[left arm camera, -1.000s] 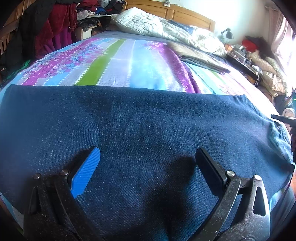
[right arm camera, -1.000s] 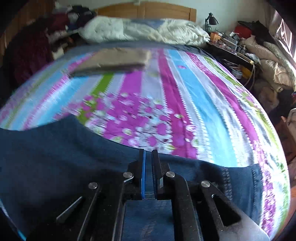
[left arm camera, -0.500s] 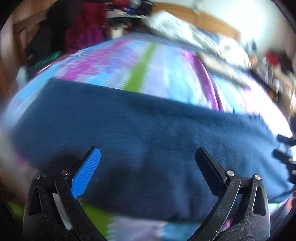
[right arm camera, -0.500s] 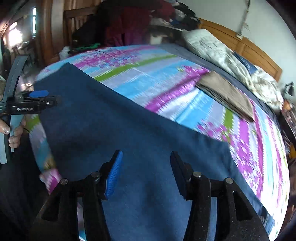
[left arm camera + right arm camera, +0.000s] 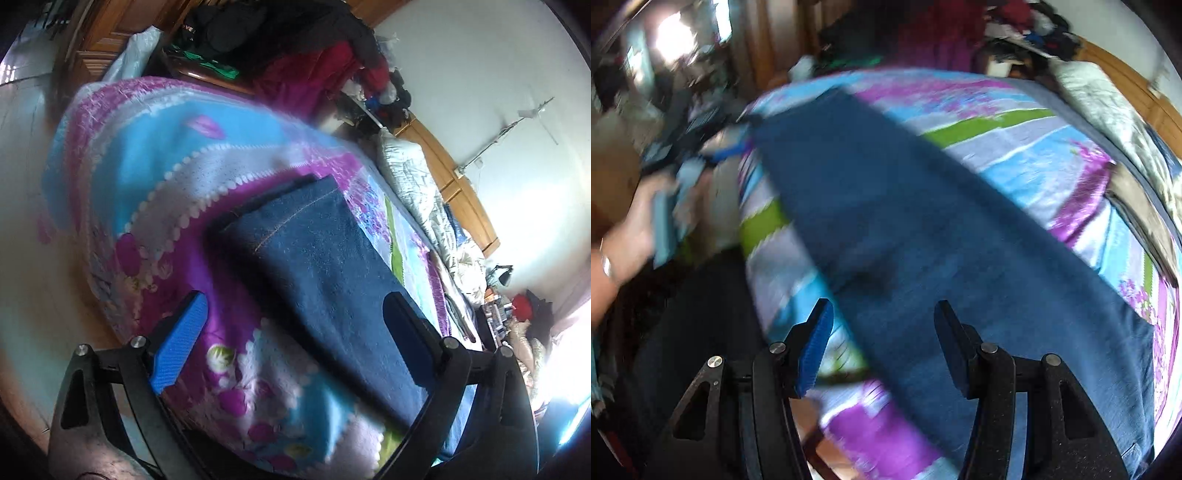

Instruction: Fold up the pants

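Observation:
Dark blue jeans [image 5: 325, 266] lie flat as a long folded strip on the striped floral bedspread [image 5: 155, 177], the hem end with orange stitching nearest the bed's corner. My left gripper [image 5: 295, 332] hangs open above the strip near that hem, nothing between its fingers. In the right wrist view the jeans [image 5: 923, 229] run diagonally across the bed. My right gripper [image 5: 882, 343] is open over the strip's near edge, holding nothing. At the far left of that blurred view a hand [image 5: 624, 236] holds the other gripper.
A folded tan garment [image 5: 1141, 206] lies farther up the bed. A rumpled white duvet [image 5: 417, 192] sits against the wooden headboard [image 5: 458, 192]. Clothes are piled on furniture [image 5: 306, 48] beside the bed. A cluttered bedside table with a lamp [image 5: 506, 277] stands at right.
The right gripper let go of the jeans' edge and opened. Both grippers swung left along the strip; the left one now faces the hem end at the bed's corner.

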### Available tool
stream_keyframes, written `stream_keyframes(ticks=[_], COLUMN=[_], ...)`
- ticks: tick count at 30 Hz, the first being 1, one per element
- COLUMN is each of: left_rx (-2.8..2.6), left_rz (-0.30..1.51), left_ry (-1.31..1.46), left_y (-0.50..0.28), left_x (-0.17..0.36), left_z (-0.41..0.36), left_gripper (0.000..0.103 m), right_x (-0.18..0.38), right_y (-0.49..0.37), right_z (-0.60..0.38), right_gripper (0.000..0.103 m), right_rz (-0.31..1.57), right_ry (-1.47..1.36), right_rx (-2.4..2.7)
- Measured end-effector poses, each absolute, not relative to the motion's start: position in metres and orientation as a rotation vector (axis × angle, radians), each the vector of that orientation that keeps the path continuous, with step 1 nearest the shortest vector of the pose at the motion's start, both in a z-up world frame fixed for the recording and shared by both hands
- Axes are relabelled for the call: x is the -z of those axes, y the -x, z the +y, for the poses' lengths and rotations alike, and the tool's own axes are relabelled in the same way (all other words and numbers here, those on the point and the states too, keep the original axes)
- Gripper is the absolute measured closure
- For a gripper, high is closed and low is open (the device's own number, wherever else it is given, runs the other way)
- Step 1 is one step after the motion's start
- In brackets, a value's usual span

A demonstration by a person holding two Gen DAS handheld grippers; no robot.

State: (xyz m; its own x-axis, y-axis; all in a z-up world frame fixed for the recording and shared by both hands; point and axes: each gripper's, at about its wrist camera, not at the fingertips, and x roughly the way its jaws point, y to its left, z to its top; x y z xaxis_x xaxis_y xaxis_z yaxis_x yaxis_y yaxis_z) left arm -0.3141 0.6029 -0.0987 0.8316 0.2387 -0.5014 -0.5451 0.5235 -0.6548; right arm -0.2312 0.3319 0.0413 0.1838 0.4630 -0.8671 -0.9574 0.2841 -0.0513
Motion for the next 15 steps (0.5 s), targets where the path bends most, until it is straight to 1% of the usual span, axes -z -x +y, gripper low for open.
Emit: stream_keyframes(ticks=[4, 11, 15], left_rx=[-0.478, -0.382, -0.337], left_rz=[0.333, 0.289, 0.263], left_ry=[0.868, 0.9, 0.872], left_y=[0.304, 0.299, 0.293], left_x=[0.098, 0.092, 0.087], left_z=[0.608, 0.61, 0.612], left_gripper=[0.007, 0.008, 0.009], right_x=[-0.021, -0.02, -0.018], right_y=[0.249, 0.239, 0.241], right_z=[0.323, 0.316, 0.316], right_gripper=[0.043, 0.043, 0.043], right_rz=[0.872, 0.931, 0.92], right_ry=[0.82, 0.746, 0.765], right_rx=[-1.114, -1.066, -1.055])
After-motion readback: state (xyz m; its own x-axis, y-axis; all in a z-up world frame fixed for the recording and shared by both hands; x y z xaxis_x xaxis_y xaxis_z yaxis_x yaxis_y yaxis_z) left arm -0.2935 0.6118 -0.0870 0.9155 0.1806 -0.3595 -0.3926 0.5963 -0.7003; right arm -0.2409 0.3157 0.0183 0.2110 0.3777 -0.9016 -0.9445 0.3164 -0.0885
